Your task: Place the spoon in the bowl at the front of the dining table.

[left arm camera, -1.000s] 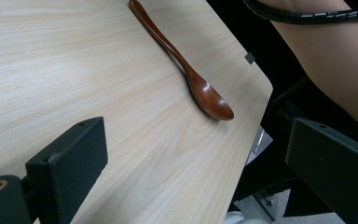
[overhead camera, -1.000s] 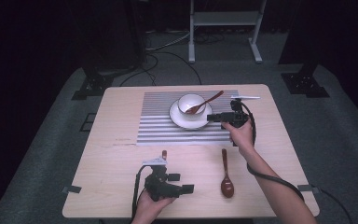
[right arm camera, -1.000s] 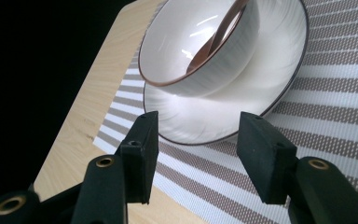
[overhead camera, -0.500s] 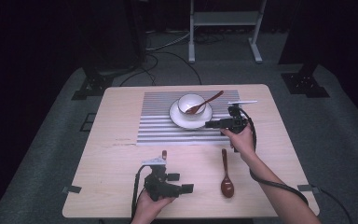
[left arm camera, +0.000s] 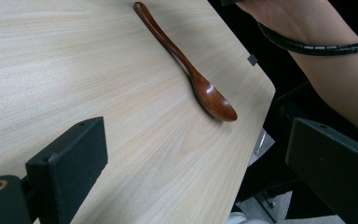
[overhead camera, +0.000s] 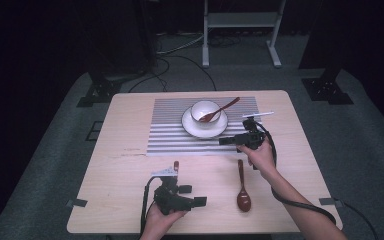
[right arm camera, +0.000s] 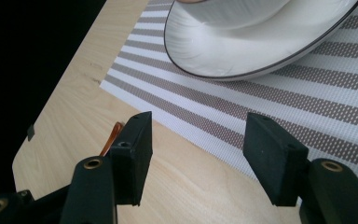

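A white bowl (overhead camera: pixel 203 110) stands on a white saucer (overhead camera: pixel 195 129) on the striped placemat (overhead camera: pixel 170 137), and a brown spoon (overhead camera: pixel 220 109) leans in the bowl. A second brown spoon (overhead camera: pixel 242 187) lies on the bare wood near the front edge; it also lies ahead in the left gripper view (left arm camera: pixel 186 70). My right gripper (overhead camera: pixel 223 141) hovers over the mat's near right part and points left. Its jaws have just been opening and stand open with nothing between them (right arm camera: pixel 200 123), the saucer (right arm camera: pixel 242 56) just beyond. My left gripper (overhead camera: pixel 202 201) rests open at the front edge (left arm camera: pixel 198 128), pointing toward the lying spoon.
The wooden table (overhead camera: pixel 125 170) stands on grey floor in a dark room. A white metal stand (overhead camera: pixel 240 30) and cables lie beyond the far edge. The right forearm (overhead camera: pixel 300 205) with its cable crosses the table's front right part.
My right gripper has drawn back from the saucer toward the near side, and its jaws stand wider. The left gripper and both spoons have kept still.
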### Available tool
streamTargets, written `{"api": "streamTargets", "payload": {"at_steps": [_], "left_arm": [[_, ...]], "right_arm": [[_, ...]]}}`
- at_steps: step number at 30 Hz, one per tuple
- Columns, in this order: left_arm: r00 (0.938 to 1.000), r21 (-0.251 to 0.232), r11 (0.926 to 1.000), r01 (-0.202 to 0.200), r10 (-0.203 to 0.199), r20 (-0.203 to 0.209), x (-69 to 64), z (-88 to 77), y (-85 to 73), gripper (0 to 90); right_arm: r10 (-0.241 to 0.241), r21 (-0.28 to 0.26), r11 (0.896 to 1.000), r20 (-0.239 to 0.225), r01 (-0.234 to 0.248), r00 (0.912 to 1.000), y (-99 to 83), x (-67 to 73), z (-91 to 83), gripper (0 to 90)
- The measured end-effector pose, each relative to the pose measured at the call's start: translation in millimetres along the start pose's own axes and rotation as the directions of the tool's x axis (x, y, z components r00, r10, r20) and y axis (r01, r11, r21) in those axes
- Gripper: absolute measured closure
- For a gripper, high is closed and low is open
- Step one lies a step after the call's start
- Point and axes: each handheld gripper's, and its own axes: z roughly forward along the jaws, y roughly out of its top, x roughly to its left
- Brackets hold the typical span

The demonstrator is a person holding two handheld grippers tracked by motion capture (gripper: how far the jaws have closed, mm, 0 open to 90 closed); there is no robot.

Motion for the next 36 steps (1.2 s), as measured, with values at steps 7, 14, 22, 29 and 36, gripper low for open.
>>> {"api": "streamTargets", "payload": {"at_steps": [7, 14, 22, 29, 36], "left_arm": [[1.0000, -0.003, 1.0000, 0.003, -0.003, -0.003, 0.1, -1.0, 0.2, 4.2], [1.0000, -0.006, 1.0000, 0.003, -0.003, -0.003, 0.5, -1.3, 0.2, 4.2], [1.0000, -0.005, 1.0000, 0.003, -0.003, -0.006, 0.9, -1.5, 0.3, 4.2], [1.0000, -0.005, 1.0000, 0.004, -0.004, -0.007, 0.8, -0.9, 0.0, 4.3], [0.9999, -0.005, 1.0000, 0.005, -0.005, -0.009, 1.2, -1.5, -0.1, 4.3]], "right_arm": [[-0.020, 0.017, 1.000, -0.014, 0.020, 0.9997, -8.5, 1.6, -3.3, 39.8], [-0.039, 0.028, 0.999, -0.012, 0.039, 0.9992, -16.7, 1.3, -8.5, 39.2], [-0.051, 0.025, 0.998, -0.014, 0.052, 0.9986, -27.4, -1.3, -20.0, 38.5], [-0.038, 0.019, 0.999, -0.032, 0.039, 0.9987, -41.6, -6.4, -26.9, 38.3], [-0.031, 0.008, 0.999, -0.048, 0.032, 0.9984, -50.3, -9.0, -28.3, 38.0]]}}
